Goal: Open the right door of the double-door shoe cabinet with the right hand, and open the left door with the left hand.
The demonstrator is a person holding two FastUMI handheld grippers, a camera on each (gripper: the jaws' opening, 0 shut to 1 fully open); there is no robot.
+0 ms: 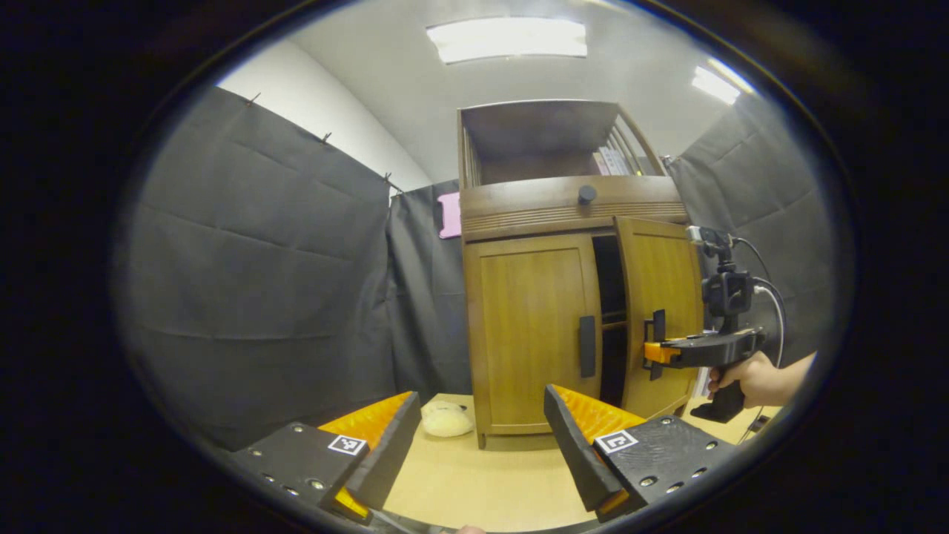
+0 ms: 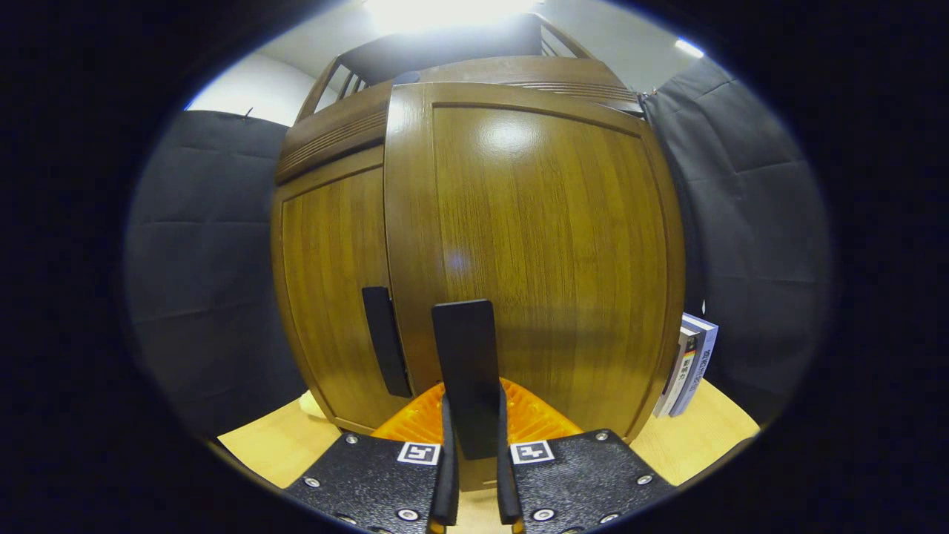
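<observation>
While the right gripper (image 2: 472,452) is clamped on the flat black bar handle (image 2: 465,371) of the brown wood-grain right door (image 2: 549,252), that door stands partly swung out, with a dark gap showing between it and the closed left door (image 1: 530,334) in the left gripper view. The 2-door shoe cabinet (image 1: 563,208) stands on a pale wooden tabletop (image 1: 474,482), its drawer front ribbed and fitted with 1 round dark knob (image 1: 586,194).

As a judgement, the likeliest failure is the handle slipping out from between the fingers: it is thin, smooth and rectangular, and the door turns on an arc, so a straight pull would twist the handle against the pads. A hard tug could also drag or tip the cabinet, which looks light and unanchored. Upright books (image 2: 689,363) stand just beside the cabinet's right side, and the swinging door might knock them.

The left gripper (image 1: 482,437) hovers with its jaws spread wide and holding nothing, well apart from the left door's slim black handle (image 1: 587,345). A soft, cream, rounded lump (image 1: 445,420) lies near the cabinet's foot, and a low approach might nudge it. The lacquered panels are glossy and catch the ceiling light.
</observation>
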